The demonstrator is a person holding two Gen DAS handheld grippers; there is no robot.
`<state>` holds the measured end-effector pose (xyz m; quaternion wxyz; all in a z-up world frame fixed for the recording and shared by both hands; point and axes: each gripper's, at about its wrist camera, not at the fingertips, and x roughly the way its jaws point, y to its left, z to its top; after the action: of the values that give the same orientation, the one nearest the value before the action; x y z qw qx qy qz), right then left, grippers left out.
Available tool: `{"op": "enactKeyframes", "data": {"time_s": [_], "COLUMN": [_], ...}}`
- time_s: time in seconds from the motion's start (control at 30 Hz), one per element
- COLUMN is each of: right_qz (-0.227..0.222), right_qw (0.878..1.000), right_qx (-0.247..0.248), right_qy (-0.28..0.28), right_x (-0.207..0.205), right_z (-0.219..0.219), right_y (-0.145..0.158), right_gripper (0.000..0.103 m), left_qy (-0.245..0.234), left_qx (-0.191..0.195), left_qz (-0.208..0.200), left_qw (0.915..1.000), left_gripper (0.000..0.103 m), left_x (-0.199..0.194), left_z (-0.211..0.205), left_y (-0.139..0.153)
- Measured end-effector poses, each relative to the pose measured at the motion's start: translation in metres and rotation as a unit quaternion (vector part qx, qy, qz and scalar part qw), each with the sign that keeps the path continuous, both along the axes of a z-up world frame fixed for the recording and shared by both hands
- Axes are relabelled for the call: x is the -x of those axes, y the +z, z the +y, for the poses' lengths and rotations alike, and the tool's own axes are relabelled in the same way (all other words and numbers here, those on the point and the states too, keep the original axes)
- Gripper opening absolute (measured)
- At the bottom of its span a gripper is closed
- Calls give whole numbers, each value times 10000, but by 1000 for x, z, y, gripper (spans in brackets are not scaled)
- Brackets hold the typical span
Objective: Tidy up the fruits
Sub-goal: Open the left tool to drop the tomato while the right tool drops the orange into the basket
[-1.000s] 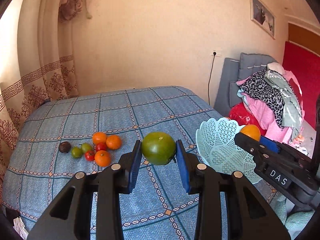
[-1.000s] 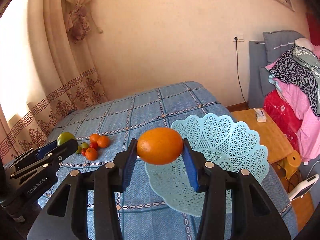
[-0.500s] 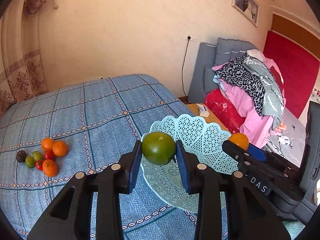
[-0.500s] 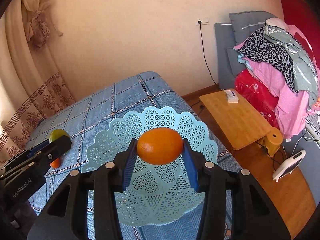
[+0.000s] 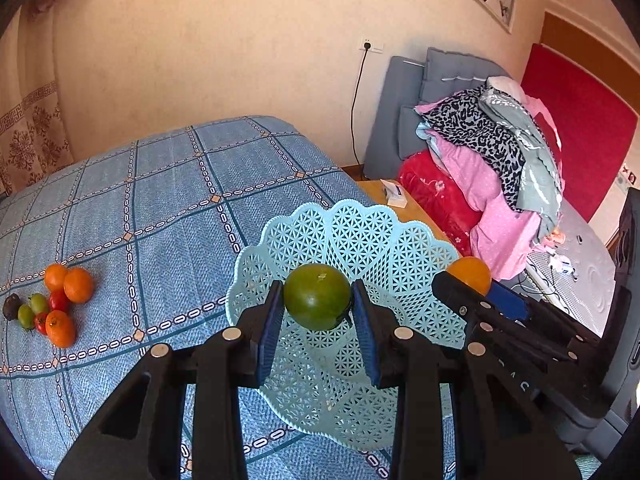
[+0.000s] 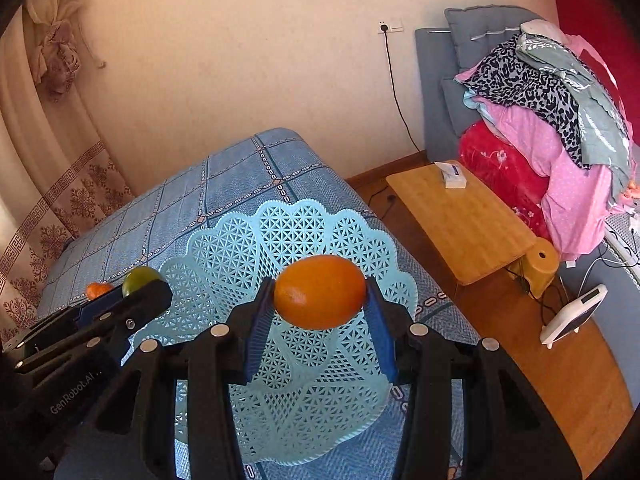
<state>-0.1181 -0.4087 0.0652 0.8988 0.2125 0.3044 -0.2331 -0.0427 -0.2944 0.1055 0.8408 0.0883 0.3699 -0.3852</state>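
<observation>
Left gripper (image 5: 316,320) clamped on green fruit (image 5: 317,297), right gripper (image 6: 320,320) clamped on orange (image 6: 320,292), both above light blue basket (image 5: 360,224) on bed, loose fruit cluster (image 5: 48,304) far left

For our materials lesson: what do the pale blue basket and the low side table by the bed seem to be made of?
Basket: probably moulded plastic, matt pale blue; its even cut-out lattice and scalloped rim suggest it.
Side table: looks like bamboo or light wood with a smooth finish; fine parallel grain lines run along the top, though it could be laminate.
</observation>
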Motion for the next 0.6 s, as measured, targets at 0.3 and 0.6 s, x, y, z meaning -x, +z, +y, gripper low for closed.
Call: {"op": "enactKeyframes", "data": {"time_s": [0.3, 0.6], "right_qz": [60, -86], "right_qw": [10000, 9999], "right_qx": [18, -79], "right_qy": [3, -119], "right_x": [-3, 2], "right_z": [2, -4], "right_y": [-3, 0], "right_gripper": [46, 66], "left_qy": [-76, 292], "left_qx": [-83, 44], "left_qz": [-32, 172], "left_qw": [9999, 9994], "left_gripper": [36, 74], "left_x": [5, -10], "left_z": [-2, 10], "left_y": [-6, 4]}}
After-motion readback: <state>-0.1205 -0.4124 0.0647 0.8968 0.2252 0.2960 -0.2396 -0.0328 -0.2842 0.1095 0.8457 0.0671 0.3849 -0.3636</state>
